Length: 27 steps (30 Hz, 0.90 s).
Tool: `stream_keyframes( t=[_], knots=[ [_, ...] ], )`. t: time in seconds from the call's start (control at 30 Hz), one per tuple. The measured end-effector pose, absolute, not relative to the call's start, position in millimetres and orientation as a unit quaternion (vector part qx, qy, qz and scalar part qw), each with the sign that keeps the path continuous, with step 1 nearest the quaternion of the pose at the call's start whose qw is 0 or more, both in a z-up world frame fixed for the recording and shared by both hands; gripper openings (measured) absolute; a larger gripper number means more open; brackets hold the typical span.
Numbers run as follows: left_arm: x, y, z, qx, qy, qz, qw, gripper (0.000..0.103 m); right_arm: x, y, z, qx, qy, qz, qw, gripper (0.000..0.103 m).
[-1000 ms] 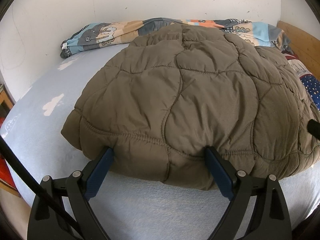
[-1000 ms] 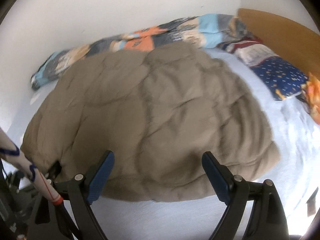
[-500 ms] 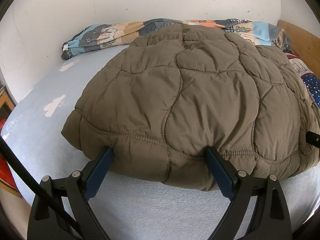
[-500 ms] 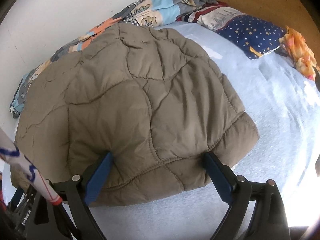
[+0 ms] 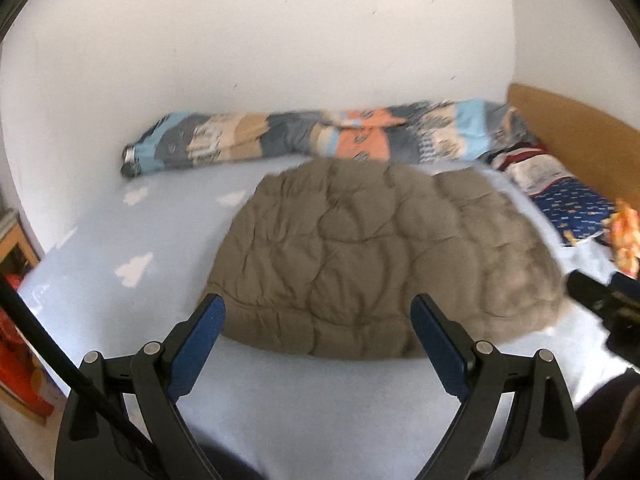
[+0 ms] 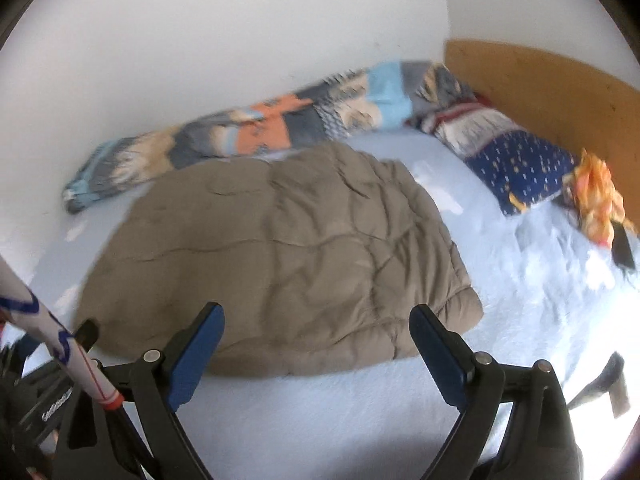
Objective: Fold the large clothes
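We judge fold done: quilted jacket (image 5: 380,264) flat on bed (image 5: 140,300). Left gripper (image 5: 318,330), right gripper (image 6: 316,334) fingers wide, empty. Next: check edges.

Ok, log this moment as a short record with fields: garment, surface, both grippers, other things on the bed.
garment: brown quilted jacket, folded, lying flat
surface: light blue bed sheet
left gripper: open, holding nothing, clear of the jacket
right gripper: open, holding nothing
other things: patchwork blanket along the wall; dark blue pillow by the headboard
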State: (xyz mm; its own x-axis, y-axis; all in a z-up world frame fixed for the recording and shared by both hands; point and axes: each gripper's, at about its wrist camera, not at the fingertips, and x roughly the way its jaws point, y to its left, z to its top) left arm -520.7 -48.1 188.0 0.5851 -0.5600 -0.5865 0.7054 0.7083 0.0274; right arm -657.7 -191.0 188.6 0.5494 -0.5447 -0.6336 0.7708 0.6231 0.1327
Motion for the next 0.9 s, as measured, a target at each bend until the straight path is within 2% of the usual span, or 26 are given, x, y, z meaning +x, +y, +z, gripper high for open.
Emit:
stream_keyframes(
  t=[0.17, 0.37, 0.57, 0.73, 0.9],
  knots=[
    [-542.5, -20.6, 230.5, 0.124, 0.237, -0.355, 0.896, 0.098, -674.2, -152.9, 229.6, 0.178, 0.266, -0.367, 0.873, 0.097],
    [-549.7, -4.5, 255.5, 0.114, 0.208, -0.323, 0.916, 0.098, -683.4, -131.8, 262.5, 0.155, 0.248, -0.391, 0.873, 0.098],
    [-562.0, 5.2, 259.5, 0.110, 0.206, -0.296, 0.926, 0.098, -687.9, -119.6, 272.9, 0.135, 0.237, -0.404, 0.873, 0.100],
    [-568.7, -1.4, 259.9, 0.161, 0.192, -0.261, 0.932, 0.098, -687.2, -118.5, 269.4, 0.132, 0.245, -0.405, 0.871, 0.100],
    [-567.1, -6.6, 256.6, 0.170, 0.204, -0.270, 0.926, 0.098, -686.0, -123.4, 264.3, 0.135, 0.250, -0.407, 0.868, 0.100]
  ],
)
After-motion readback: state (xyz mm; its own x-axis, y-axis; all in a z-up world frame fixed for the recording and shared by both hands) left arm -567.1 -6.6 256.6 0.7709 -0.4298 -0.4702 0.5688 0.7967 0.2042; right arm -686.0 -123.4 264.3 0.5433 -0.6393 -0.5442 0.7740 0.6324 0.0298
